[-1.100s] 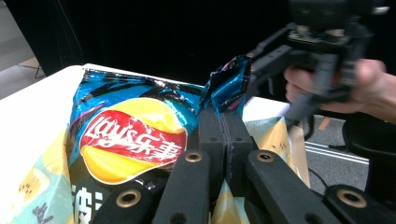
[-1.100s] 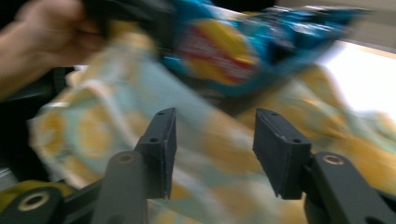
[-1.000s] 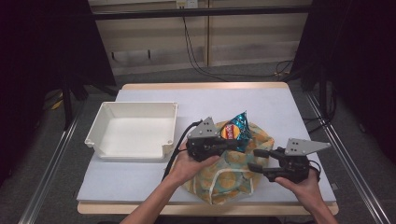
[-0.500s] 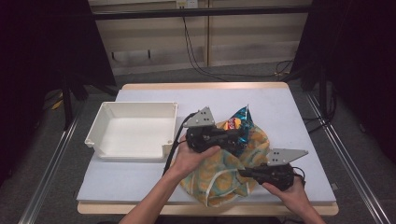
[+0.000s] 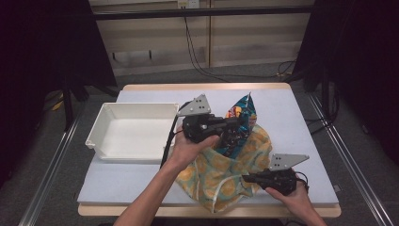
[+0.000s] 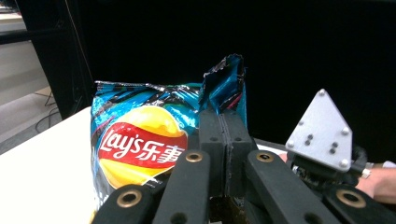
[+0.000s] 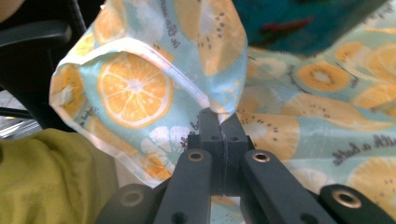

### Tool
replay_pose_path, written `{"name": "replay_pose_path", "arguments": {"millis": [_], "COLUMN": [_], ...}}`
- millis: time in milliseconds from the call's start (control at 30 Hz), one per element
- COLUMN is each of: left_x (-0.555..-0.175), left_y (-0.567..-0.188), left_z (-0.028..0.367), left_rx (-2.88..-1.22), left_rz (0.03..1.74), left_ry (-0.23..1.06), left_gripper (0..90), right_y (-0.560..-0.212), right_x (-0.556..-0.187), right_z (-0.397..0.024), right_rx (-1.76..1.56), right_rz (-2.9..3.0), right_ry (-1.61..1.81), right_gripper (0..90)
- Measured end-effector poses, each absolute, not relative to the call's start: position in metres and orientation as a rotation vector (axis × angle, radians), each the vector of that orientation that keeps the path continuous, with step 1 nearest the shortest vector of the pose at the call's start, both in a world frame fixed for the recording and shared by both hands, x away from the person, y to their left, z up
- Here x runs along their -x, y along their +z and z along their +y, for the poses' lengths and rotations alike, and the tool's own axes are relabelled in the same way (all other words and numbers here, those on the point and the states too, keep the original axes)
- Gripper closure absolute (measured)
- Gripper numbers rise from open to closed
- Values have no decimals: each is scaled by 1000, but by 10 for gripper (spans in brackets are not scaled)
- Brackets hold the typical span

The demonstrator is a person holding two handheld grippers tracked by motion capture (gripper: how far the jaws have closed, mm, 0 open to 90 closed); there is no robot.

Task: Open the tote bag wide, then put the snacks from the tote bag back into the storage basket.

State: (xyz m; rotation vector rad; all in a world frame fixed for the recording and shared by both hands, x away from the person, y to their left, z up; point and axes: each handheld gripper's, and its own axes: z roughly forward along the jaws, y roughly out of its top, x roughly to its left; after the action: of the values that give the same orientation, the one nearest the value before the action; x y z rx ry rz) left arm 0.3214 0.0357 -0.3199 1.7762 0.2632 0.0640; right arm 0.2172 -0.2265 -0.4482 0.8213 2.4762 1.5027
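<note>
On table (image 5: 301, 117), left fingers (image 6: 223, 140) pinch chip bag (image 6: 140, 144); right fingers (image 7: 223, 135) apparently clamp fruit-print cloth (image 7: 140, 88) near white bin (image 5: 134, 134).

- Chip bag (image 6: 140, 140): glossy, crinkled foil held in the left gripper (image 6: 223, 116).
- Cloth bag (image 7: 140, 84): soft matt printed fabric pinched by the right gripper (image 7: 223, 122).
- Jaws: matt black plastic.
- Tray (image 5: 101, 129) beside the left gripper: smooth white plastic.

Lower part of the chip bag (image 5: 239, 123) hidden inside the fruit-print cloth bag (image 5: 221, 174).
</note>
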Motion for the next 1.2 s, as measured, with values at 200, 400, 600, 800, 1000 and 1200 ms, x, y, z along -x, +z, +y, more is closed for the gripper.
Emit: {"name": "replay_pose_path", "arguments": {"millis": [200,400,600,800,1000,1200], "left_x": [-328,-333,-339,-342,-344,-347], "left_y": [-305,-290,-275,-261,-246,-233], "left_z": [37,37,38,40,43,53], "left_rx": [-1744,-1712,-1682,-1660,-1646,-1631], "left_rz": [254,237,227,219,219,224], "left_ry": [66,72,70,78,97,124], "left_gripper": [895,895,895,895,895,896], "right_y": [-461,-465,-468,-465,-459,-452], "right_x": [-221,-222,-220,-217,-215,-210], "right_z": [-230,-227,-230,-235,-242,-248], "right_rx": [-871,-865,-878,-877,-882,-892], "right_rz": [2512,2515,2509,2483,2439,2385], "right_ry": [1449,1429,1421,1440,1475,1504], "right_gripper": [900,900,900,752,579,474]}}
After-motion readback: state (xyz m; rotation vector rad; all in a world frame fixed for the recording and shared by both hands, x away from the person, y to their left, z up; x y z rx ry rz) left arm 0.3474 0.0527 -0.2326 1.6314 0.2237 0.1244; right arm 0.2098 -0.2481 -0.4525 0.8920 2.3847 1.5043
